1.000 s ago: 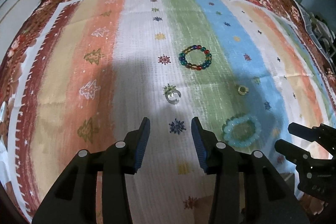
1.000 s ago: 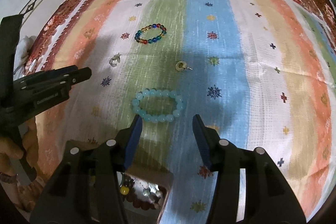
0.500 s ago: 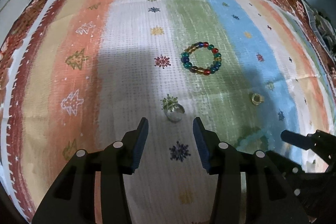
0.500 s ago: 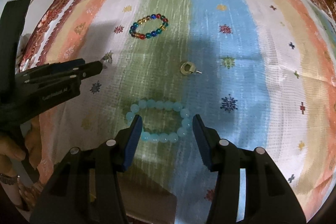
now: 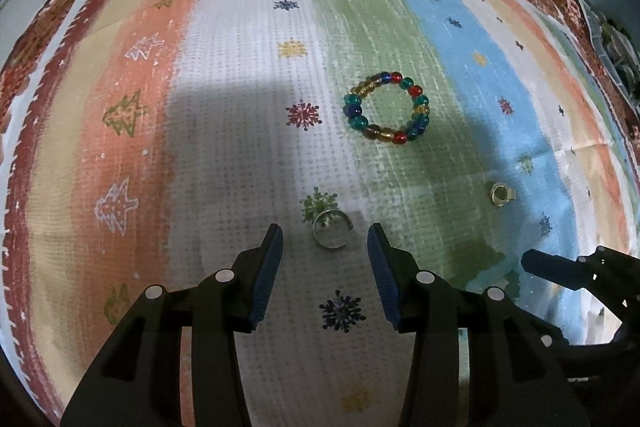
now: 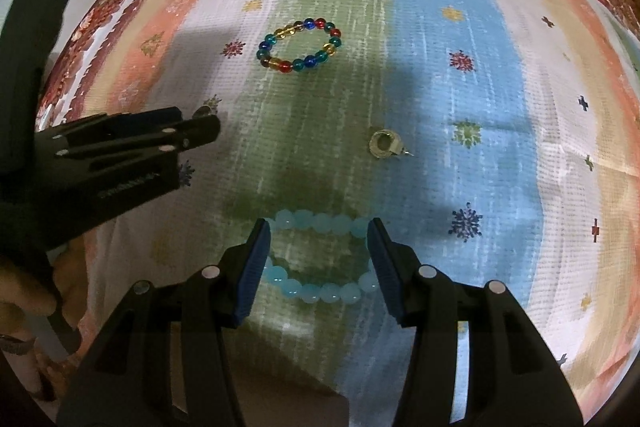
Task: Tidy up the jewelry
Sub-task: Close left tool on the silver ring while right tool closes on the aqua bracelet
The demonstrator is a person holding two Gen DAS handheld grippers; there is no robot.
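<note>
On the right wrist view, the right gripper point(image 6: 318, 227) is spread wide, released, with its 2 blue-padded fingers point(image 6: 253, 273) straddling 1 pale aqua bead bracelet point(image 6: 320, 259). The bracelet lies flat on the striped cloth point(image 6: 500, 99), a loop whose long axis runs left to right across the gap; its 2 ends sit at or just behind the finger pads, and contact cannot be told. Nothing is clamped.

On the left wrist view, the left gripper point(image 5: 323, 231) is likewise spread and grasps nothing. 1 silver ring point(image 5: 332, 230) lies between its fingertips point(image 5: 267, 267), apart from both pads, on the white band of the cloth beside a green snowflake print. The ring is an open band with its gap toward the upper right, tilted slightly so its hole faces the camera.

Farther out there is 1 small gold earring point(image 6: 386, 143), lying on the line between the green and blue stripes with its thin post pointing right. It shows also on the left wrist view point(image 5: 500, 194), well to the right of the silver ring.

Farthest lies 1 multicolored bead bracelet point(image 5: 387, 113) of red, blue, teal and amber beads, flat on the green stripe, a nearly round loop, well apart from both grippers. That makes 2 bracelets, 1 ring and 1 earring.
</note>
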